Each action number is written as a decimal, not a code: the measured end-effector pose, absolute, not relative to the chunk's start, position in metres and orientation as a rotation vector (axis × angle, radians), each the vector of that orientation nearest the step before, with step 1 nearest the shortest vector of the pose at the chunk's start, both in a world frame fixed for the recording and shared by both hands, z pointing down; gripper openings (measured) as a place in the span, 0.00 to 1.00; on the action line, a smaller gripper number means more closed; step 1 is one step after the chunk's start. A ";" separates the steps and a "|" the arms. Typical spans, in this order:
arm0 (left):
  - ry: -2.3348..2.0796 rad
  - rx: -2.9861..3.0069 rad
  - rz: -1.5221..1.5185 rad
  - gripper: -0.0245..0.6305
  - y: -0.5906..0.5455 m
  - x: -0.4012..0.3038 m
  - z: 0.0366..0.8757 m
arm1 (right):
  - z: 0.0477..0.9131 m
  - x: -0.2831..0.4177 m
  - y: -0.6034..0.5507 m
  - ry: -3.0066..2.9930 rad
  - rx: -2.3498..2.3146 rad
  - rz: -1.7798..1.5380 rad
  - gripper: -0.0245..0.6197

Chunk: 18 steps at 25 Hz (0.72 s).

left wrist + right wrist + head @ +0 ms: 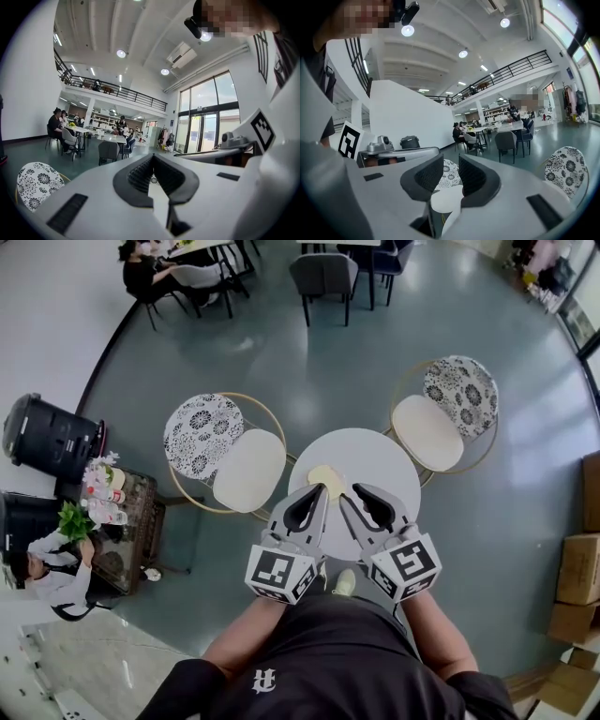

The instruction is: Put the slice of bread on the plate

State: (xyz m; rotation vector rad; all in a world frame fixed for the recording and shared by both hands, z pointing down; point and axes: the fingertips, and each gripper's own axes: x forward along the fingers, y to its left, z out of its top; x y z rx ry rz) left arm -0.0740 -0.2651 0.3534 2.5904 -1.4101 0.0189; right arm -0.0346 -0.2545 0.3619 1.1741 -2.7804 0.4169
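Observation:
In the head view a pale yellowish slice of bread lies flat on the small round white table. Whether a plate is under it I cannot tell. Both grippers hang above the table's near edge, pointing nearly level, and neither touches the bread. My left gripper has its dark pads meeting at the tips with nothing between them. My right gripper keeps a narrow gap between its ribbed pads, and that gap is empty. Each gripper shows beside the other in its own view.
Two chairs with floral backs flank the table, one on the left and one on the right. A low side table with bottles and a plant, black bins and a seated person are at the left. Cardboard boxes stand at the right.

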 end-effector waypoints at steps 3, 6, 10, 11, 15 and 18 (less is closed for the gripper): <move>-1.415 2.625 0.011 0.04 -0.256 -0.065 0.343 | 0.353 -0.028 -0.245 -2.794 1.196 0.398 0.17; -1.415 2.638 0.007 0.05 -0.249 -0.058 0.339 | 0.347 -0.020 -0.239 -2.807 1.221 0.380 0.11; -1.414 2.652 -0.004 0.05 -0.240 -0.049 0.335 | 0.340 -0.009 -0.232 -2.828 1.243 0.374 0.07; -1.412 2.656 -0.008 0.04 -0.239 -0.046 0.334 | 0.339 -0.008 -0.231 -2.831 1.245 0.370 0.07; -1.394 2.676 -0.012 0.05 -0.231 -0.036 0.330 | 0.335 -0.001 -0.225 -2.836 1.260 0.371 0.05; -1.386 2.685 -0.017 0.05 -0.226 -0.032 0.328 | 0.334 0.000 -0.220 -2.833 1.261 0.365 0.05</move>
